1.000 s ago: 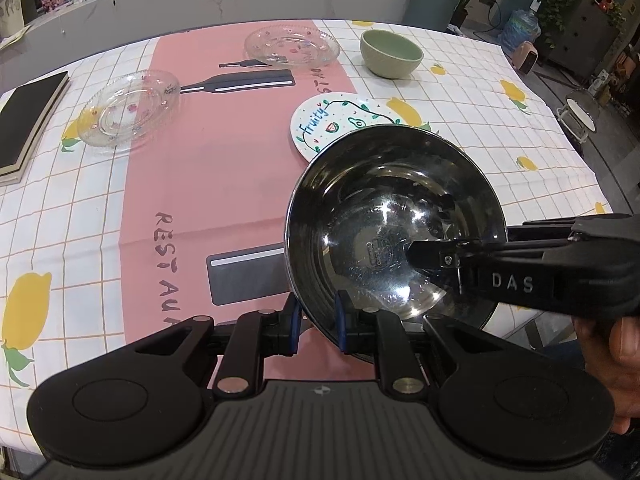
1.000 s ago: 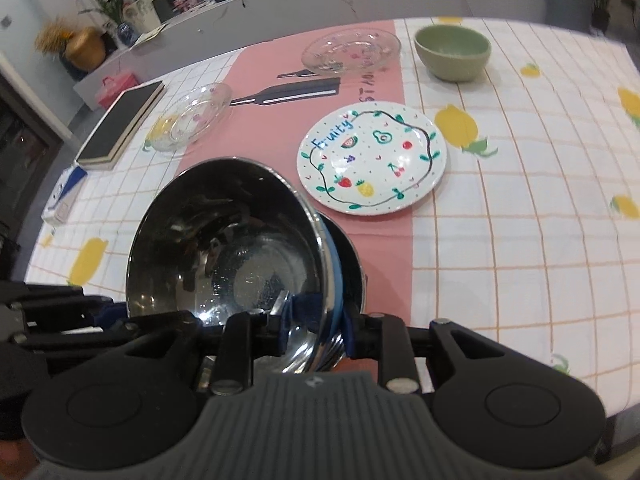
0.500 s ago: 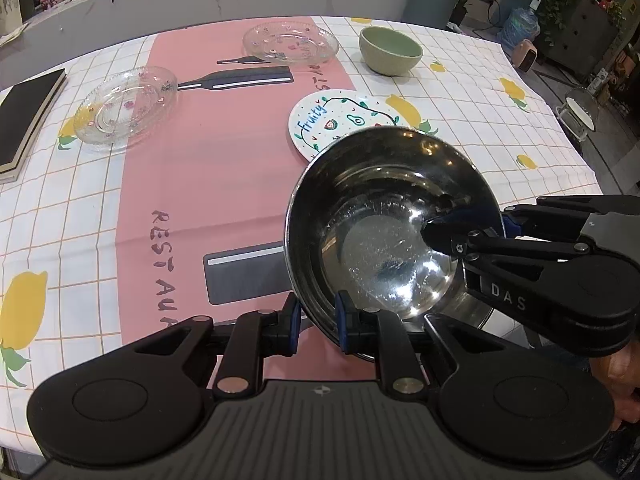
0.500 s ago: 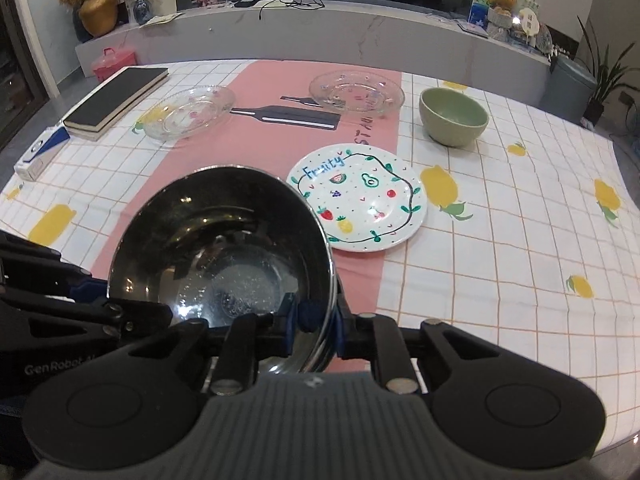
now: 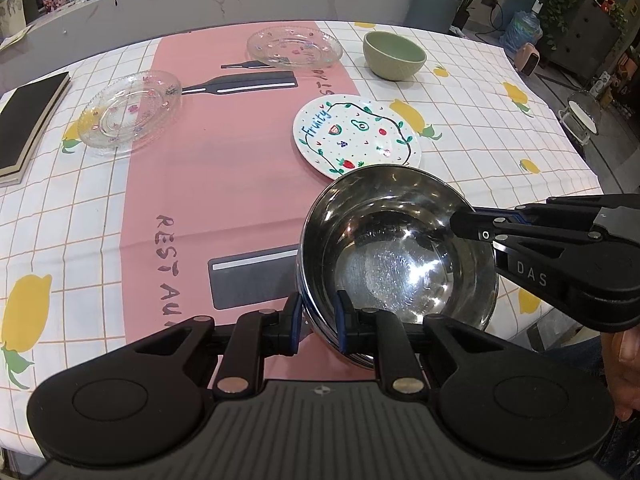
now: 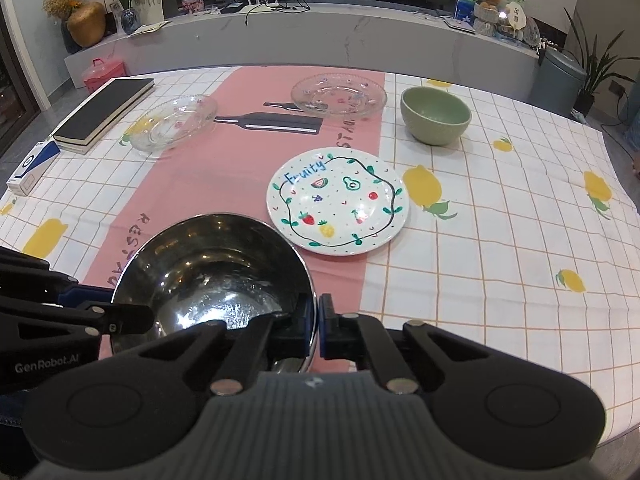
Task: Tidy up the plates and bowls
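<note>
A steel bowl sits nested on a second steel bowl near the table's front edge; it also shows in the right wrist view. My left gripper is shut on the near rim of the steel bowls. My right gripper is shut on the upper bowl's right rim. A white "Fruity" plate lies just beyond the bowls. Two glass plates and a green bowl stand further back.
A black book and a blue-white box lie at the table's left edge. The table's front edge runs just under both grippers. A grey counter stands behind the table.
The steel bowl has come down from a tilt to level, nested on the other bowl. The right gripper has slid from the bowl's inside to its right rim.
</note>
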Demonstrator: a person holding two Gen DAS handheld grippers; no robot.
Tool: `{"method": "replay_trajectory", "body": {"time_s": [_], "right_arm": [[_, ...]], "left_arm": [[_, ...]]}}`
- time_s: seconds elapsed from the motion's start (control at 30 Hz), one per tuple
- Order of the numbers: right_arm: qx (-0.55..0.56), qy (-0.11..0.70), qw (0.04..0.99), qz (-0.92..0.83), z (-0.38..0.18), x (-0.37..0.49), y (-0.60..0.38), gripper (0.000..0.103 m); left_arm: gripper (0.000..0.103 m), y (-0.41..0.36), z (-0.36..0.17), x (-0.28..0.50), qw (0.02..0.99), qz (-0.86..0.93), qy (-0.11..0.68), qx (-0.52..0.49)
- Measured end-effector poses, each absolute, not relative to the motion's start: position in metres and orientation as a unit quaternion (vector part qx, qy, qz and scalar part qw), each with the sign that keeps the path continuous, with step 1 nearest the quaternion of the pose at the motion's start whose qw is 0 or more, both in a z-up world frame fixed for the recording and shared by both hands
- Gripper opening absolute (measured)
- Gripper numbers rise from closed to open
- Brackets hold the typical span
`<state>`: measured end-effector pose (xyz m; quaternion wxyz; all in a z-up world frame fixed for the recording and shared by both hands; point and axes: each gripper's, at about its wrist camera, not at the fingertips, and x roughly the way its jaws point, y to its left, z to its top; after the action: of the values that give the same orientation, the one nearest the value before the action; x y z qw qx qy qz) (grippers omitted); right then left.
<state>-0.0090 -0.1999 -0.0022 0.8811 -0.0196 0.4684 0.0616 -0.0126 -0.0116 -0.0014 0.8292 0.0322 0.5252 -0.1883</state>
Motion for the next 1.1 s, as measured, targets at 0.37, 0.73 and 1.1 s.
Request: {"method": "replay_trajectory", "body": {"time_s": [0.37,0.73,1.1], "right_arm": [[0.012,0.470,0.880,0.067,0.002,-0.004,-0.208,0.006],[0.056,0.457,0.884,0.082,0.024,0.014,-0.219,0.015],[0.061,0.471,0.875,0.092,0.050,0.101,-0.230,0.026]], "left_arm": [[0.029,-0.003,0.014,-0.008,0.848,-0.173,0.501,0.027],[0.041,-0.019,0.028,0.006,0.860,-0.182,0.477,0.016],[0.041,-0.027,0.027,0.035,0.868,-0.162,0.469,-0.024]]}}
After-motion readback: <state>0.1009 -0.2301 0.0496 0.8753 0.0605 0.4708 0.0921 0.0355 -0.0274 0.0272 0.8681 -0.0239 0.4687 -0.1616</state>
